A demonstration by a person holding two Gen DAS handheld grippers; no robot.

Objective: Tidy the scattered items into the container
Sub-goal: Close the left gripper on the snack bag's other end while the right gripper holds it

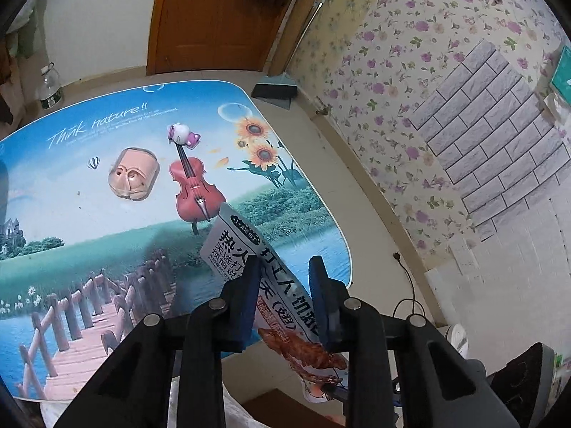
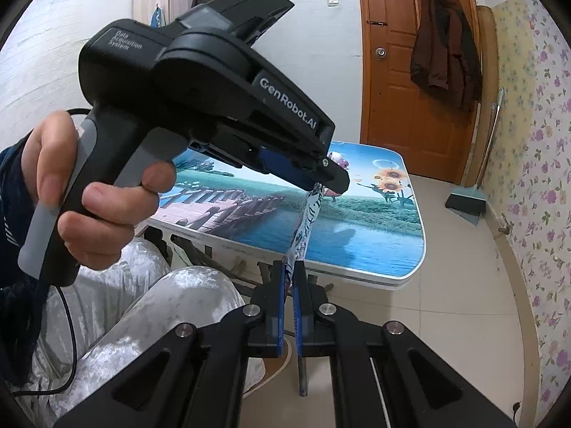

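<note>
On the left of my left wrist view, a flesh-coloured case (image 1: pixel 132 174) and a small pink toy (image 1: pixel 183 134) lie on the desk (image 1: pixel 71 249). My left gripper (image 1: pixel 285 278) has its fingers clamped on a snack packet (image 1: pixel 246 246), held over the desk's right edge. My right gripper (image 2: pixel 289 271) pinches the packet's lower end, fingers nearly together.

I see even, dim indoor light, soft glare on the glossy desk (image 1: pixel 107 235), heavy fisheye bending and dark vignetted corners.
</note>
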